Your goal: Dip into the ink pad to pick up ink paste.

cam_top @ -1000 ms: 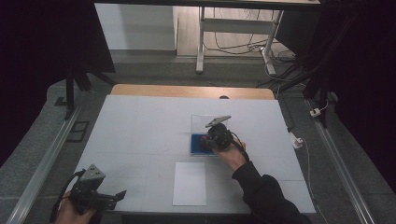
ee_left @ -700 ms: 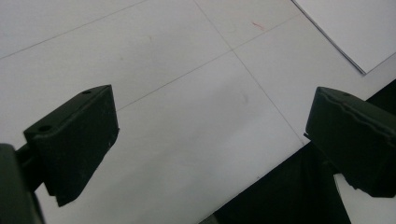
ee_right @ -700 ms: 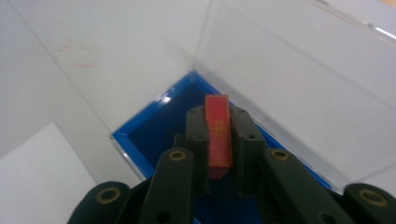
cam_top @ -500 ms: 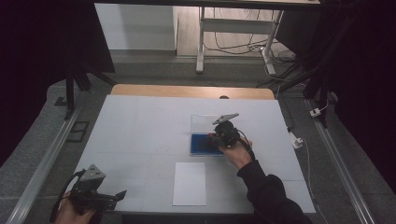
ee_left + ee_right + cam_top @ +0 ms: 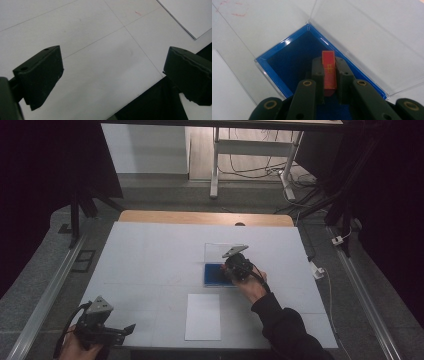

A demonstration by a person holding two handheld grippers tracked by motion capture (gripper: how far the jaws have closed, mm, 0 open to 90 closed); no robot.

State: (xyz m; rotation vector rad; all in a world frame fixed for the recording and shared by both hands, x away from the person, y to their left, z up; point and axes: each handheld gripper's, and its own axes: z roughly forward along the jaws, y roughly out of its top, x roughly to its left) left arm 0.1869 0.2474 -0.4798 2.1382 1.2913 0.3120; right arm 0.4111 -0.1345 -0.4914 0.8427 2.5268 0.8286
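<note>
- Gripping a small red block (image 5: pixel 329 72) with a gold edge and marking, right gripper (image 5: pixel 329 75) has its fingers closed tight on both sides of it.
- Red block sits over the blue-lined tray (image 5: pixel 287 57) of an open clear case; can't tell if it touches the lining.
- Clear lid (image 5: pixel 367 37) lies flat on the surface, hinged open beside the blue tray.
- High view: right gripper (image 5: pixel 236 268) is over the blue tray (image 5: pixel 212 275) right of centre on the white surface (image 5: pixel 150 255); hand (image 5: pixel 251 287) and dark sleeve come in from the bottom.
- White sheet (image 5: pixel 203 317) lies flat near the front edge, just in front of the case, apart from it.
- Left gripper (image 5: pixel 102 330) is at the front left corner, well apart from the case.
- Left gripper view: fingers (image 5: pixel 40 75) wide open, nothing between them, above bare surface; sheet corner (image 5: pixel 190 15) at top right.
</note>
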